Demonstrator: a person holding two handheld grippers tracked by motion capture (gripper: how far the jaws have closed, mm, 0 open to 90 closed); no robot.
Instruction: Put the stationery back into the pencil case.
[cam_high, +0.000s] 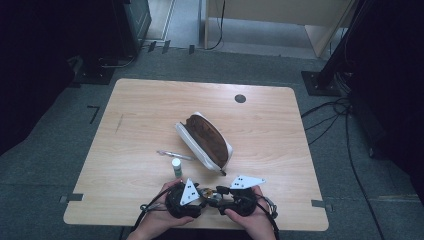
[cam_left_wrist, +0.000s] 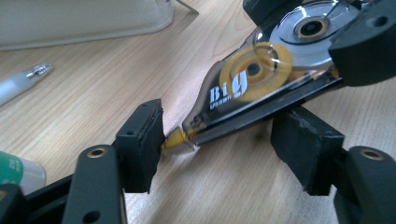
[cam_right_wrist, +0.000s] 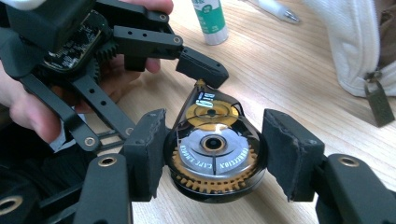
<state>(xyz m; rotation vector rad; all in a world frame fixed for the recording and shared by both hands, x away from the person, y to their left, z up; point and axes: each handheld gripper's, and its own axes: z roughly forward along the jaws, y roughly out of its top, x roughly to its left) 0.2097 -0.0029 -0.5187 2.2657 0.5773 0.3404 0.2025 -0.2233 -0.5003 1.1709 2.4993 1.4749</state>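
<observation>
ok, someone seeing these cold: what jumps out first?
The correction tape dispenser at the table's near edge, with its clear case and yellow gears: the right gripper brackets its round body, and the left gripper has one pad at the yellow tip. Next, the white pencil case lying mid-table, its brown inside showing. Just before it lie a pen and a green-labelled glue stick.

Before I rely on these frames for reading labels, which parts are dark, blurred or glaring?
High view: the floor around the table is dim, corners nearly black. Left gripper view: the correction tape dispenser has glare on its clear casing, its print soft; the pen is blurred. Right gripper view: the dispenser's lettering is fairly sharp, the glue stick and pouch softer.
</observation>
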